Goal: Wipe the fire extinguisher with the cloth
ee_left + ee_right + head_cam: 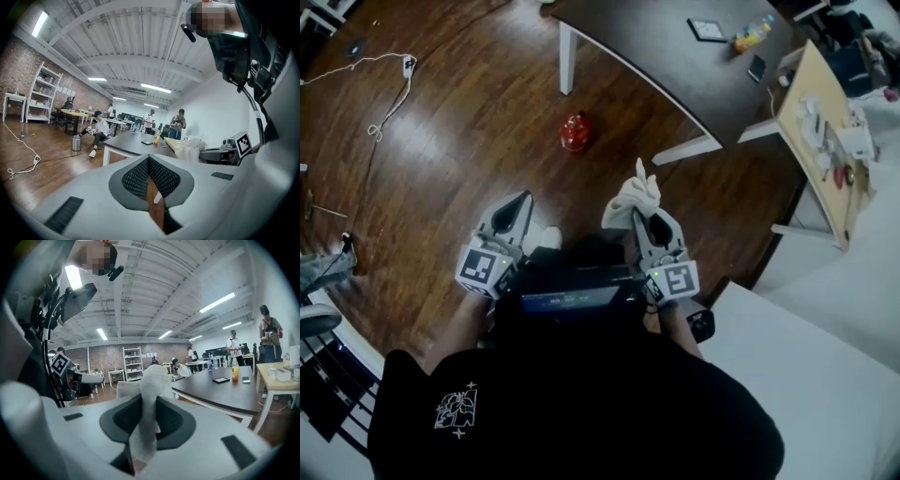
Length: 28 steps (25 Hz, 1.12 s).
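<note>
A small red fire extinguisher stands on the wooden floor ahead of me, near a table leg. My right gripper is shut on a white cloth, which bunches up above the jaws; in the right gripper view the cloth runs up between the dark pads. My left gripper is shut with nothing in it; in the left gripper view its jaws meet along a thin seam. Both grippers are held close to my body, well short of the extinguisher.
A dark table with white legs stands beyond the extinguisher, carrying a tablet, a phone and a bottle. A light wooden desk is at the right. A white cable lies on the floor at left. People sit and stand at distant tables.
</note>
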Tool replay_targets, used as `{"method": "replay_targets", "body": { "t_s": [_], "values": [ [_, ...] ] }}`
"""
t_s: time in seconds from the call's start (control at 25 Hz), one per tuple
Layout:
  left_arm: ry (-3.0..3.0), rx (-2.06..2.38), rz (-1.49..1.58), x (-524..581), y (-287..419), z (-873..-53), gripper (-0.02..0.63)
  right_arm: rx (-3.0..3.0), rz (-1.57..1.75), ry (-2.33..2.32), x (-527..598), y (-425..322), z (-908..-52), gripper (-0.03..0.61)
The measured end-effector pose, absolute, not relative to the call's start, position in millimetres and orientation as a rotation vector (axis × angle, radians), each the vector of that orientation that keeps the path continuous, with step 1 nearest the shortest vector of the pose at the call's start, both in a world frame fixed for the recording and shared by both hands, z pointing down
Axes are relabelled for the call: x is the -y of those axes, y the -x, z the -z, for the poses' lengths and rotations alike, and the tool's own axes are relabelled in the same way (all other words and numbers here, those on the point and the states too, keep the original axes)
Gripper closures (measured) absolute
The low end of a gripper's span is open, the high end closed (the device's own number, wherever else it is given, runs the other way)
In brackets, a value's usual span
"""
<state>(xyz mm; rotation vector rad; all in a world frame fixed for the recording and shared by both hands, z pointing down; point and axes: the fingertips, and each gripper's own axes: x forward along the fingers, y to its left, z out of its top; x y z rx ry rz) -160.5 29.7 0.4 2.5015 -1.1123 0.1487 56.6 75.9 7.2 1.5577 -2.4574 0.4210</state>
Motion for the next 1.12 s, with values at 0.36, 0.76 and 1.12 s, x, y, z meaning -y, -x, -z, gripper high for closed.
{"method": "replay_targets", "body": {
  "t_s": [0.36, 0.76, 1.12],
  "values": [
    [-2.573, 1.105, -0.089, -26, 159, 11, 0.612, 2.563, -0.361, -1.588, -66, -6, 18, 0.482],
    [-2.604, 1.033, -0.081, -39, 126, 19, 0.612, 2.542, -0.341, -1.602, -78, -20, 16, 0.482],
    [-2.589, 1.059, -0.065, -35, 111, 29, 0.612, 2.556, -0.336, -1.602, -75, -24, 17, 0.482]
  ]
}}
